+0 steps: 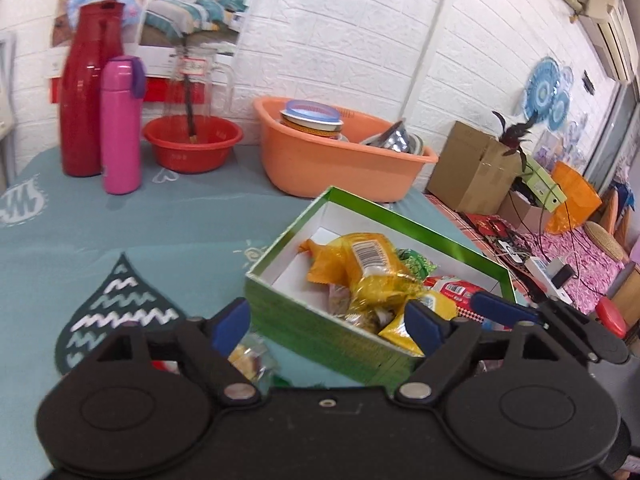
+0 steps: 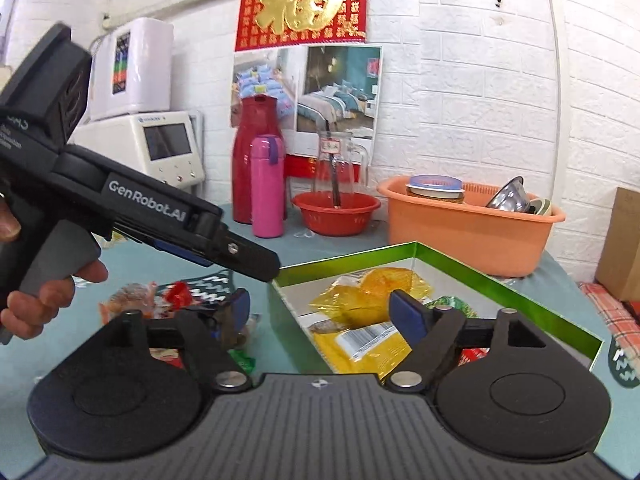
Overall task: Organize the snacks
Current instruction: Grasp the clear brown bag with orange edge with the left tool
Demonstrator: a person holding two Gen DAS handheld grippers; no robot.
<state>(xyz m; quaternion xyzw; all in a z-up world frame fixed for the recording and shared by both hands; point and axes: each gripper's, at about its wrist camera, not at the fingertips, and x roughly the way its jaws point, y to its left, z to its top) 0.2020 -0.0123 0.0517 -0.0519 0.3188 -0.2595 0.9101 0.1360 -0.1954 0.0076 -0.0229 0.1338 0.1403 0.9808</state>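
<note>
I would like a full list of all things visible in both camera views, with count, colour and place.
green box: 1, green, table centre
snack packets: several, mostly yellow, inside box
loose snacks: several, red and orange, on cloth left of box
red flask: 1, red, back left
pink bottle: 1, pink, beside flask
glass jug: 1, clear, in red basin
red basin: 1, red
orange tub: 1, orange, behind box
left gripper: open
right gripper: open

Glossy crinkled plastic snack packets point(image 1: 372, 276) fill a shiny green cardboard box point(image 1: 320, 332); matt teal cloth covers the worktop point(image 1: 160, 224); smooth plastic orange basin point(image 1: 340, 168).
</note>
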